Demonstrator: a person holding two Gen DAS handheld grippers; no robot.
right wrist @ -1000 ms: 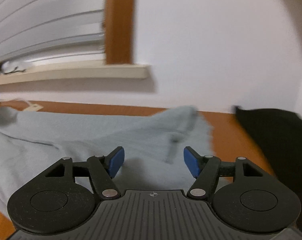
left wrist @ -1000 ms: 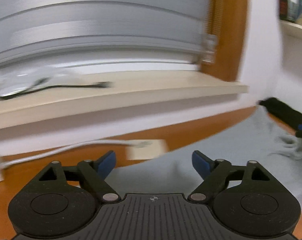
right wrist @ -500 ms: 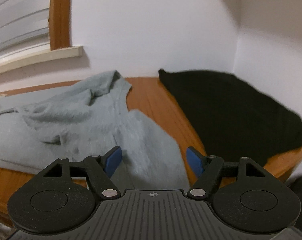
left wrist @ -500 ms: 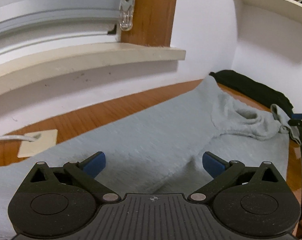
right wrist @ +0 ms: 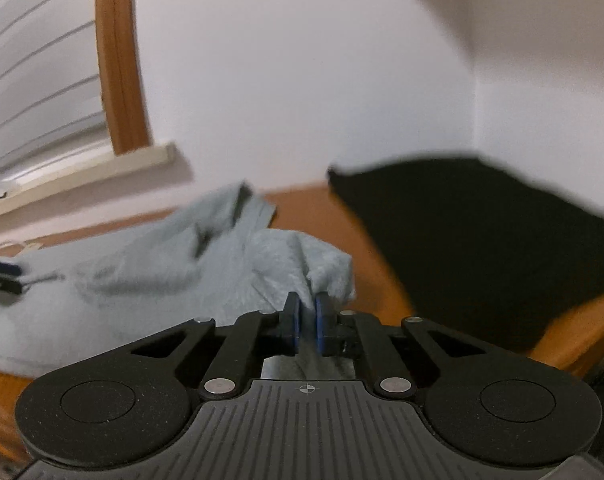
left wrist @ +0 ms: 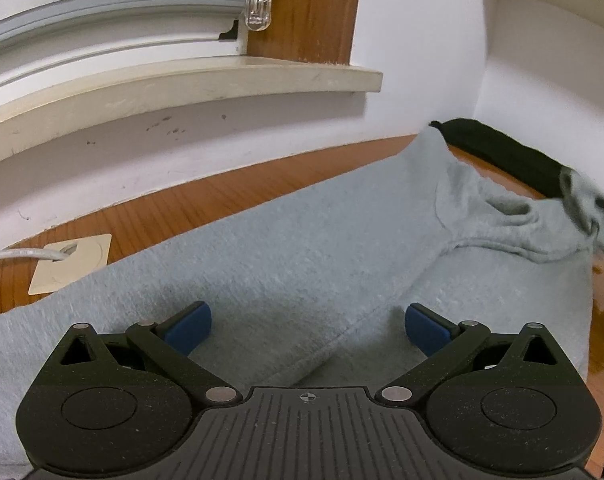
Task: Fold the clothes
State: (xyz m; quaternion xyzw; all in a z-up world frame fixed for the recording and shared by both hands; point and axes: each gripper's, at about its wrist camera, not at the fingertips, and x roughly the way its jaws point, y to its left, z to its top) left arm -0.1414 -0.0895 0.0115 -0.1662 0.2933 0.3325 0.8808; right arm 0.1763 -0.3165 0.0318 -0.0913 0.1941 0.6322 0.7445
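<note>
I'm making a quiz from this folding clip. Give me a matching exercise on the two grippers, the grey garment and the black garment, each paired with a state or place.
Things:
1. left gripper
2. right gripper
3. grey garment
4. black garment

States or places:
A. lies in the corner by the walls
B. jaws wide open
C. pinched at one edge, spread on the table
D. jaws just closed on cloth

Pairs: 1-B, 2-D, 3-C, 4-A
</note>
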